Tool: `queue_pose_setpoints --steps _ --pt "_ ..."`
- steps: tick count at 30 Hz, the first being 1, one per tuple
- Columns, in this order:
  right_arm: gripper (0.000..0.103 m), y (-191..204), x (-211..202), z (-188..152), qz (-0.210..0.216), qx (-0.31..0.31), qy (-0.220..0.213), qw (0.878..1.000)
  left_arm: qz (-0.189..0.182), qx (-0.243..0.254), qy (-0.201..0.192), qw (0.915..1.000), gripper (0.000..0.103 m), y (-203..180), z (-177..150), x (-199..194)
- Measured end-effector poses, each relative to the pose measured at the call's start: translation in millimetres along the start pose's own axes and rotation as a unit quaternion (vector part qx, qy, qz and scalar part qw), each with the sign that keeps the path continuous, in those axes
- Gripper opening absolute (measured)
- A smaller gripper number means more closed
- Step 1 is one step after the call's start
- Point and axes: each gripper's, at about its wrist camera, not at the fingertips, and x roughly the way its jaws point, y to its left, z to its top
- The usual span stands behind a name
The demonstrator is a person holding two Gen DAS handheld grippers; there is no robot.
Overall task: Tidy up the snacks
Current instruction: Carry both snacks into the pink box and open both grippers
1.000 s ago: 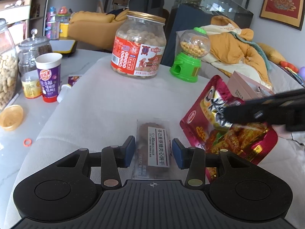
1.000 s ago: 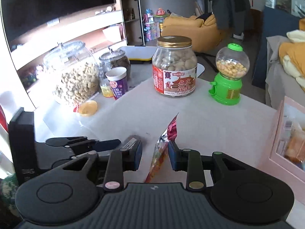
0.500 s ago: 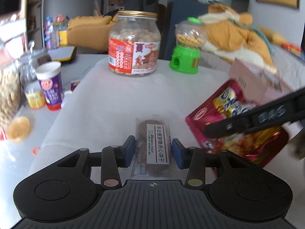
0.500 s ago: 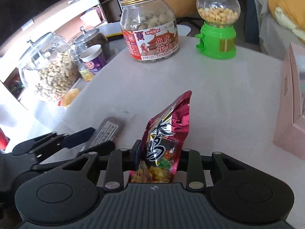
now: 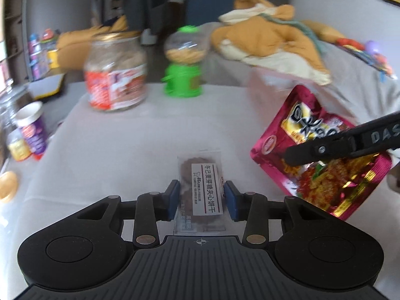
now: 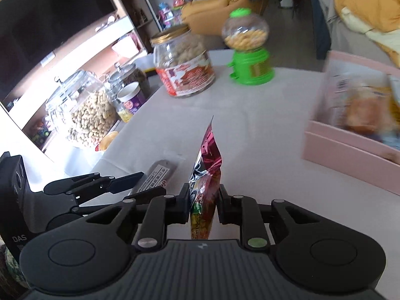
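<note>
Left wrist view: pale matte cloth [image 5: 140,135] over the table, smooth, few creases. Far edge: a glass peanut jar [image 5: 115,71] with gold lid and red label, and a green gumball dispenser [image 5: 183,62] with a clear globe, both blurred. Left edge: purple paper cup [image 5: 32,130], small yellow-filled jar beside it, orange lid lying flat. Beyond the table, a sofa heaped with mustard and cream blankets [image 5: 270,37]; framed pictures on the wall.

My left gripper [image 5: 202,200]: blue pads flank a clear-wrapped biscuit packet [image 5: 200,187] with white label, lying flat on the cloth near the front edge. Pads sit just beside the wrapper; I cannot tell whether they press it.

My right gripper [image 6: 203,203] is clamped on a glossy red foil snack bag [image 6: 206,175], crinkled, held edge-on and upright above the cloth. Left wrist view shows the bag's [image 5: 322,155] printed face at the right.

Right wrist view: pink box [image 6: 350,155] at the right edge, open, with packets inside, blurred. Big glass jar of peanuts in shell [image 6: 85,115] off the left edge, shelving behind.
</note>
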Motion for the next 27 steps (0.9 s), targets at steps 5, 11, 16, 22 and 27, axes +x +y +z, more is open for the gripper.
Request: queue_pose_setpoints --steps 5,11,16,22,27 --pt "0.02 -26.6 -47.0 -19.0 -0.028 0.007 -0.031 0.999 -0.06 0.02 -0.032 0.9975 0.044 -40.6 44.7 -6.1" --pt "0.02 -59.5 -89.1 -42.0 -0.057 0.015 -0.064 0.996 -0.123 0.044 -0.077 0.9883 0.044 -106.2 146.4 33.2" --pt "0.02 -85.4 -100.0 -58.0 -0.078 0.044 -0.073 0.993 -0.136 -0.005 -0.064 0.9887 0.045 -126.3 179.4 106.7" --pt "0.02 -116.5 -102.2 -75.1 -0.09 0.078 -0.059 0.991 -0.126 -0.074 -0.059 0.9875 0.045 -90.8 138.6 103.5" --pt "0.02 -126.3 -112.0 -56.2 -0.053 0.11 -0.084 0.989 -0.101 -0.058 -0.036 0.9926 0.045 -56.0 106.2 82.0"
